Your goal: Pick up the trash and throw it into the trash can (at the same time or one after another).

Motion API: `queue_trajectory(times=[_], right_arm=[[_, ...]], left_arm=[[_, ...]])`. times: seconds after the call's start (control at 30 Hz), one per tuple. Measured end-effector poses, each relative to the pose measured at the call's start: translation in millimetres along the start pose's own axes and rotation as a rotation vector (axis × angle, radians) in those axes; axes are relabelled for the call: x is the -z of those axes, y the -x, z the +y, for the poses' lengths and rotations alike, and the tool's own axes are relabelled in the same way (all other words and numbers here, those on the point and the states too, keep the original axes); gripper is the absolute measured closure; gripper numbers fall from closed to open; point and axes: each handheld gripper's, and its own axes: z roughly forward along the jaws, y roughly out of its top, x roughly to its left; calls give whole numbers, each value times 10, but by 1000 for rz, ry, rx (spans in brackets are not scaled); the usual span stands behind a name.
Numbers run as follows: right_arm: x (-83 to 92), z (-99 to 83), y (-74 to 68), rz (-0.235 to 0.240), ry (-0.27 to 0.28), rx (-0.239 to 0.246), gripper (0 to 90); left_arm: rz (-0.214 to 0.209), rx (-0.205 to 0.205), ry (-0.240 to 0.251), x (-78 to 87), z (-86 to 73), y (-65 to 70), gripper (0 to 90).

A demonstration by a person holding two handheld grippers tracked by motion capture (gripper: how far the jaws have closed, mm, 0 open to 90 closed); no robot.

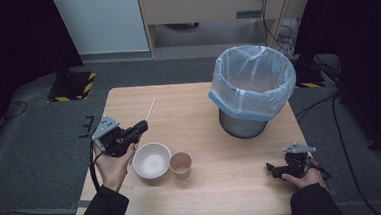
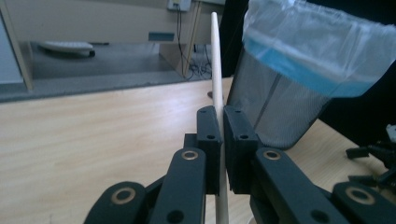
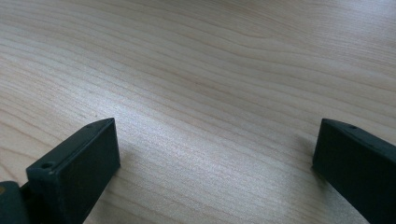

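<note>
My left gripper (image 1: 142, 125) is lifted above the table's left side and is shut on a thin pale wooden stick (image 1: 151, 108). In the left gripper view the stick (image 2: 215, 65) stands upright, pinched between the two black pads of the gripper (image 2: 222, 123). A white bowl (image 1: 152, 160) and a brown paper cup (image 1: 181, 164) sit side by side just right of that hand. My right gripper (image 1: 275, 170) rests low at the front right. In its own view the right gripper (image 3: 217, 144) has its jaws wide apart over bare wood (image 3: 210, 70).
A mesh waste bin (image 1: 252, 81) lined with a clear and blue plastic bag stands at the table's back right; the bin (image 2: 289, 107) looms close in the left gripper view. Grey carpet, cables and dark curtains surround the wooden table (image 1: 233, 185).
</note>
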Motion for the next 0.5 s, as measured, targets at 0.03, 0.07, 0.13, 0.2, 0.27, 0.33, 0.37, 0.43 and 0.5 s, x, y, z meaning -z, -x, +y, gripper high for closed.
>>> queue_trajectory(times=[0.03, 0.07, 0.13, 0.2, 0.27, 0.33, 0.37, 0.43, 0.5], right_arm=[[0, 0, 0, 0, 1, 1, 9], [0, 0, 0, 0, 0, 1, 9], [0, -1, -1, 0, 1, 1, 9], [0, -1, -1, 0, 0, 1, 9], [0, -1, -1, 0, 0, 1, 9], [0, -1, -1, 0, 0, 1, 9], [0, -1, -1, 0, 0, 1, 9], [0, -1, -1, 0, 0, 1, 9], [0, -1, -1, 0, 0, 1, 9]], left_arm=[[5, -11, 11, -6, 38, 12, 855], [1, -13, 20, -14, 73, 28, 855], [-10, -17, 32, -34, 141, 61, 855], [-16, -28, 44, -55, 208, 93, 855], [-20, -35, 54, -74, 265, 121, 855], [-26, -42, 67, -99, 339, 159, 855], [-27, -48, 73, -107, 373, 174, 855], [-33, -52, 86, -126, 443, 207, 855], [-38, -60, 100, -149, 513, 244, 855]])
